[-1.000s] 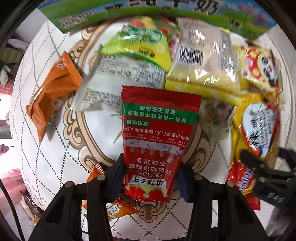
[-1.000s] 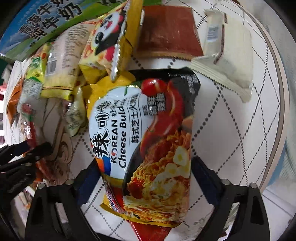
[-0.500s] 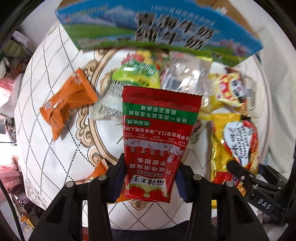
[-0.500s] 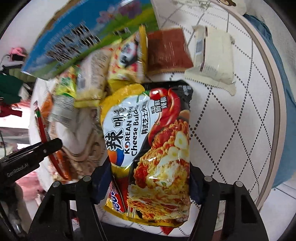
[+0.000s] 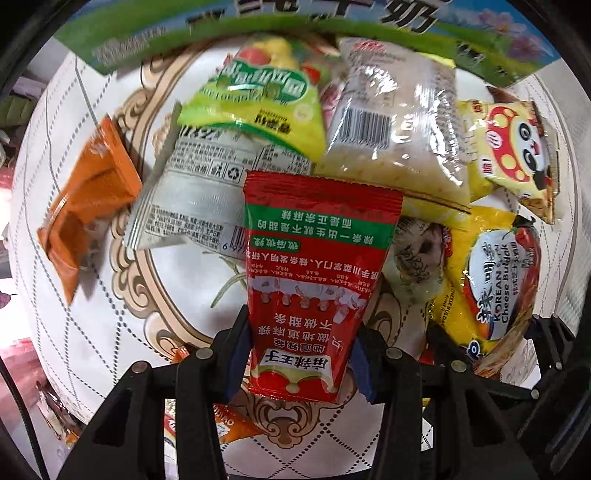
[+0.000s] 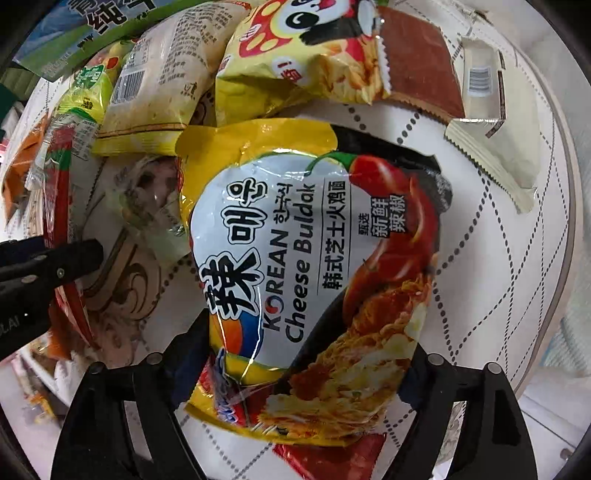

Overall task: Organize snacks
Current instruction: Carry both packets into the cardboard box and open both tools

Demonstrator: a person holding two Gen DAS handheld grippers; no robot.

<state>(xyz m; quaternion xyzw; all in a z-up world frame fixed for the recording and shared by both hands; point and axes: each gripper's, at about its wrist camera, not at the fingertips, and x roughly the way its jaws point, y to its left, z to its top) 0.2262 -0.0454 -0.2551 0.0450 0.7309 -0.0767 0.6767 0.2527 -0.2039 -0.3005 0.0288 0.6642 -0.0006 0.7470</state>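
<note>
The left claw (image 5: 299,365) is pinching a red spicy-strip packet (image 5: 314,280) by its lower end, its jaws standing narrow and tight on the foil, and the packet is hanging clear of the quilted white counter (image 5: 110,332). Beyond that claw's tips a heap of snacks is lying: a green-and-yellow bag (image 5: 255,107), a clear bread pack (image 5: 399,140) and a panda snack bag (image 5: 517,147), with an orange pouch (image 5: 85,199) off to its left. A blue-and-green milk carton box (image 5: 295,22) is standing at the far side of the heap.

The right claw (image 6: 299,373) is carrying a yellow Cheese Buldak noodle bag (image 6: 314,277) between its wide-set jaws; they are opening at this moment, though the pads look to be pressing both sides of the bag. Ahead of it and to its right a brown wafer pack (image 6: 417,81) and a cream wafer pack (image 6: 491,129) are lying on the counter.

The step in hand seems to be lifting both items out of the pile for sorting. The next move probably calls for carrying each to its own group, and for the right claw to keep enough squeeze that the slippery bag is not sliding out.
</note>
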